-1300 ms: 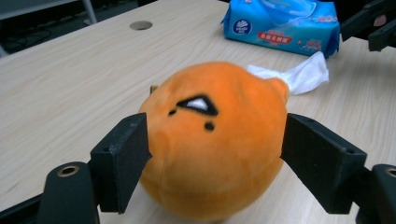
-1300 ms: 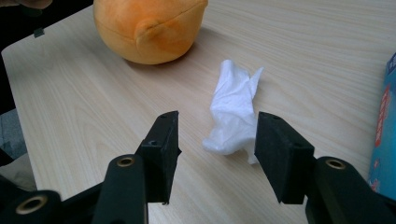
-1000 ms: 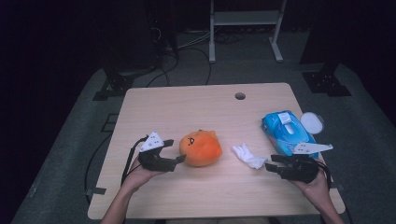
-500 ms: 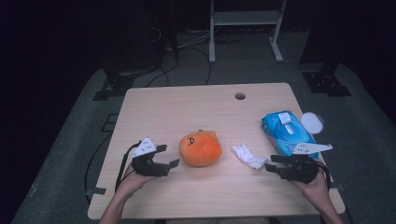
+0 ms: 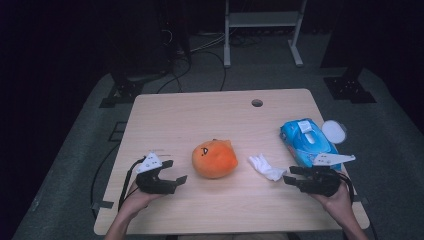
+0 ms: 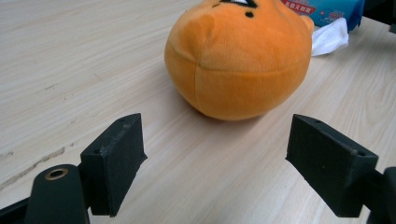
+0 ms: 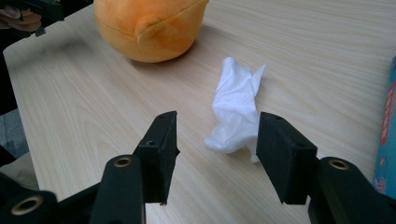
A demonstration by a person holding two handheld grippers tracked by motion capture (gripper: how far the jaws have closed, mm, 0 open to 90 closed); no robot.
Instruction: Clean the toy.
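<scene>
**A:** Start with the big stuff: pale wood-grain table (image 5: 175,115), and near its middle the orange plush toy (image 5: 215,159), round, soft, stitched in panels with a seam running down its side, small black face marks on top.

**B:** And the left gripper (image 5: 176,171) sits just beside it, on its left in the high view, not touching. The jaws have just been opening and stand wide apart, nothing between them but bare table (the plush lies a little ahead of the pads (image 6: 116,158)).

**A:** Far right edge, a blue pack of wet wipes (image 5: 307,141) with a white flap. There's red print on it, too small to read.

**B:** Next to it, a round white lid (image 5: 334,131).

**A:** Smallest now: a crumpled white tissue (image 5: 266,167) between plush and pack.

**B:** The right gripper (image 5: 292,176) points at it, jaws apart, the tissue's near end just ahead of the pads (image 7: 280,154), unpinched.
</scene>
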